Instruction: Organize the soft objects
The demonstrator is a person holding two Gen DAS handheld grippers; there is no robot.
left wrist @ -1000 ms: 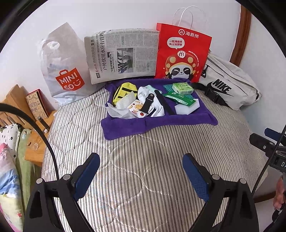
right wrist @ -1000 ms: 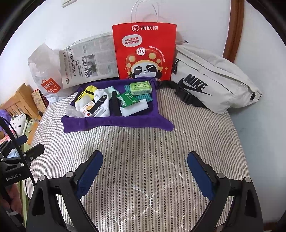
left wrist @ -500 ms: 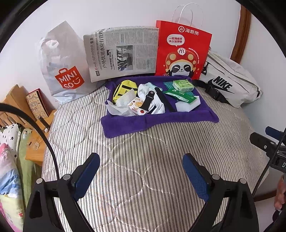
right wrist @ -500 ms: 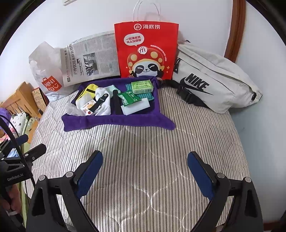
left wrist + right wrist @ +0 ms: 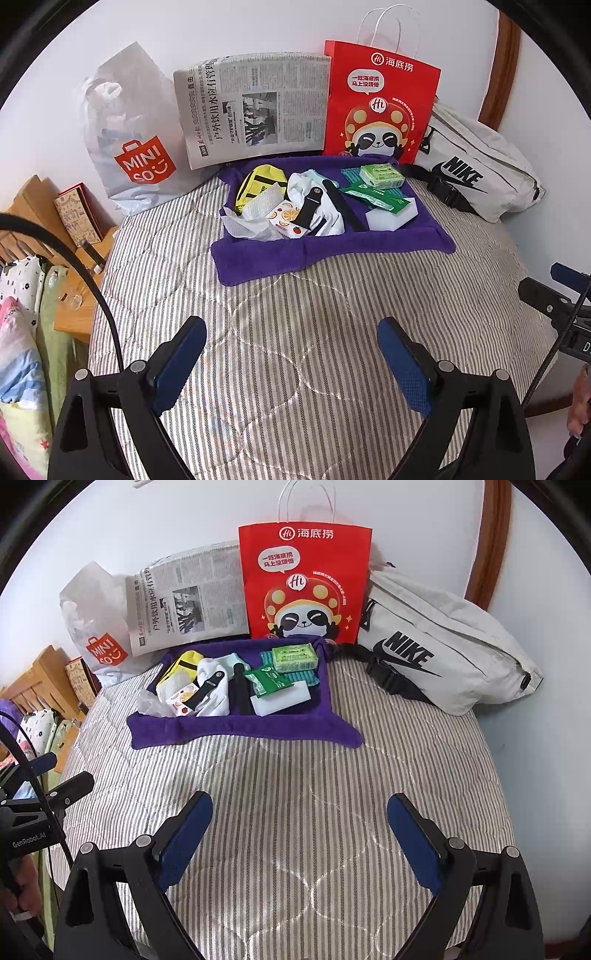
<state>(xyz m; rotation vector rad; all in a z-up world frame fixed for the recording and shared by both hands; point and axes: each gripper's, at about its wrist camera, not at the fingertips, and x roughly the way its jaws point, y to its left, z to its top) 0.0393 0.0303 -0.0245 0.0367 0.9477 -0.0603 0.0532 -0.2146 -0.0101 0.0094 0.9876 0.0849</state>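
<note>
On the striped mattress, the purple towel is lying near the wall, and the soft items are sitting heaped on it. Reading left to right: a crumpled white tissue is lying at the left end, likely weightless and easily torn, so you would be pinching it at a raised fold. The yellow pouch is sitting behind it, limp; its upper edge looks the best purchase. The white sock is lying mid-towel with a black strap resting across it; both are floppy and will be draping from whichever end you lift. The green wet-wipe packet is looking slick, so take it across its narrow width. The white sponge block is lying at the right front, light and compressible; squeeze its long sides gently.

Your left gripper is hovering over bare mattress, well short of the towel, with its jaws spread wide and gripping nothing. Your right gripper is posing likewise, level and pointing toward the towel, with its jaws fully apart and empty. The two are being held side by side.
</note>
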